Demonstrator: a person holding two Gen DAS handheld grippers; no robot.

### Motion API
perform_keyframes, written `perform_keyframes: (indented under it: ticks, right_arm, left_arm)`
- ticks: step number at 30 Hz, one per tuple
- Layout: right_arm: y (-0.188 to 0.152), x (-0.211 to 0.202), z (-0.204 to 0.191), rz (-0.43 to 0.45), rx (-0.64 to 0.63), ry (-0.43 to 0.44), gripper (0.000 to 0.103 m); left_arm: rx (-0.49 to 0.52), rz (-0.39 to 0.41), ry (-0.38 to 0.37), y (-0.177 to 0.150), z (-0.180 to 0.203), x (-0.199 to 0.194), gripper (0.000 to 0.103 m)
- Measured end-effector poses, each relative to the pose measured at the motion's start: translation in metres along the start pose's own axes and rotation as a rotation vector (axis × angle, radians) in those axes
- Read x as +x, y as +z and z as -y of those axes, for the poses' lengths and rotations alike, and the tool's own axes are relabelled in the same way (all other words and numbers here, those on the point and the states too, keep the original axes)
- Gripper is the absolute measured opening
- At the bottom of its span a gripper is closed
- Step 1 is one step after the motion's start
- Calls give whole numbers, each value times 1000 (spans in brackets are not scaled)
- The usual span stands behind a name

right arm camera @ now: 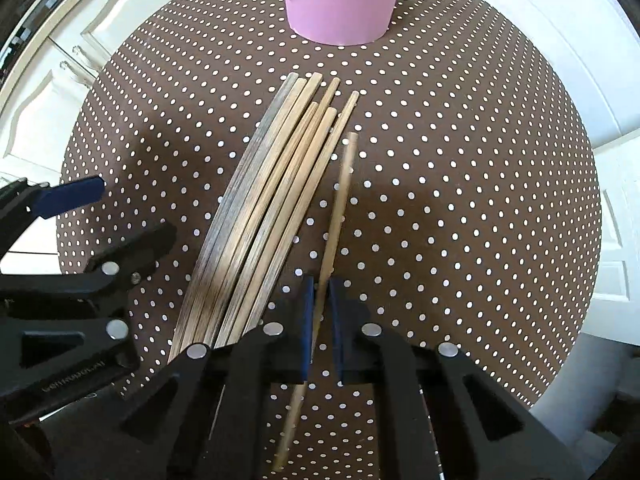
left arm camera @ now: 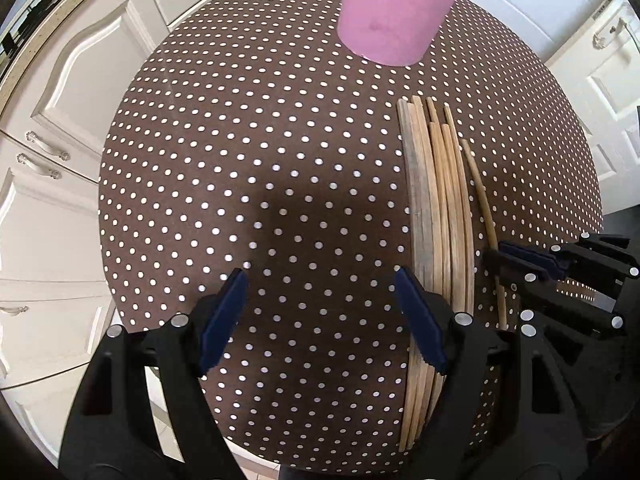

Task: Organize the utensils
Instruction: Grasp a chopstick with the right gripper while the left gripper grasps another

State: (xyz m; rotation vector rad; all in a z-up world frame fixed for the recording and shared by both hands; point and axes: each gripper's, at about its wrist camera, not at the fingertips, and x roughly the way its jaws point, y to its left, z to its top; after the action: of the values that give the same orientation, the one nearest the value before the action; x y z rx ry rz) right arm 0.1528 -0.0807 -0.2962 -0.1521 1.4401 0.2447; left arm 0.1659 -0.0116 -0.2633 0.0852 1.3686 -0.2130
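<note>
A round dotted table (right arm camera: 460,200) is carrying everything. A pink cup (right arm camera: 340,0) is standing at its far side; its inside is not showing, so what it holds cannot be told. A pile (right arm camera: 256,216) of wooden chopsticks is lying side by side in the middle, ends pointing toward the cup. The left gripper (left arm camera: 320,312) is hanging wide apart and holding nothing beside the pile. The right gripper (right arm camera: 320,332) is pinching one stick (right arm camera: 340,204) just right of the pile, gripping past its midpoint. The stick is likely light, stiff and smooth, so it may pivot or slip; a hold nearer the middle would steady it.
</note>
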Motion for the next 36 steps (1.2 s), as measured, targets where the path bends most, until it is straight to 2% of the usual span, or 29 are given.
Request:
perform_keyframes:
  ticks: [5, 14, 17, 22, 36]
  right_arm:
    - [2, 2, 20, -7, 71, 68, 4]
    - [7, 0, 37, -14, 129, 129, 4]
    - [6, -9, 60, -16, 151, 149, 4]
    - [7, -14, 76, -16, 178, 159, 4]
    - [17, -24, 125, -3, 227, 141, 4]
  left_arm:
    - [21, -14, -14, 3, 11, 5, 75]
    - [10, -34, -21, 12, 27, 17, 78]
    - [-10, -38, -22, 16, 27, 19, 78]
    - [-39, -63, -2, 23, 34, 24, 83]
    - [-130, -174, 19, 71, 14, 38, 86]
